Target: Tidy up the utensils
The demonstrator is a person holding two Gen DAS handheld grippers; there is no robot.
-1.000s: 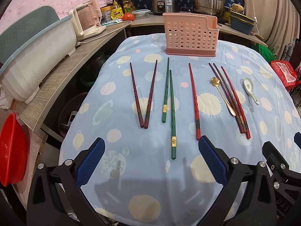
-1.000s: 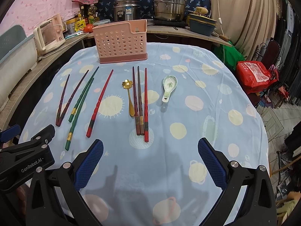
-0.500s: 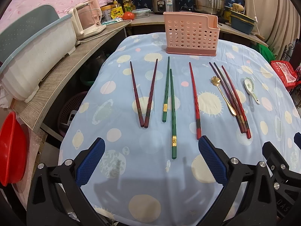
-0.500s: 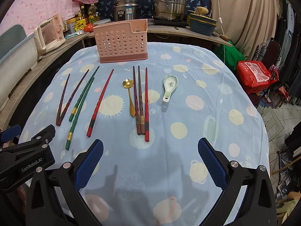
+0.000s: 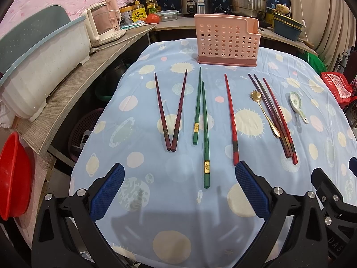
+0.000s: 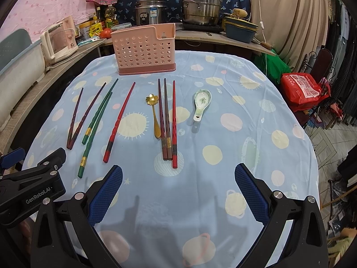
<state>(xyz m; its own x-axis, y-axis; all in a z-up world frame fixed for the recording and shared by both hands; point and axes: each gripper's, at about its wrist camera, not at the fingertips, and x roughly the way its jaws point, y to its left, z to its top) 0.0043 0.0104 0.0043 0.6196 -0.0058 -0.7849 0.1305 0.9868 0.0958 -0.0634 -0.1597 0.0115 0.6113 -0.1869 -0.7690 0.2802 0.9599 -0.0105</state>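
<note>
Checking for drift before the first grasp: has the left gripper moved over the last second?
No. The left gripper stays open, its fingertips framing the long green chopstick as before.

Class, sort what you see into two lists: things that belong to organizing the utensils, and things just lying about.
Job: pink holder, green chopsticks, red chopstick, gold spoon, ceramic spoon.

Lying about: rice cooker, steel pot, kettle, red basin, tomato.

The left gripper (image 6: 9, 158) body reads "GenRobot.AI"; the right gripper (image 5: 354, 163) shows "DAS"
</note>
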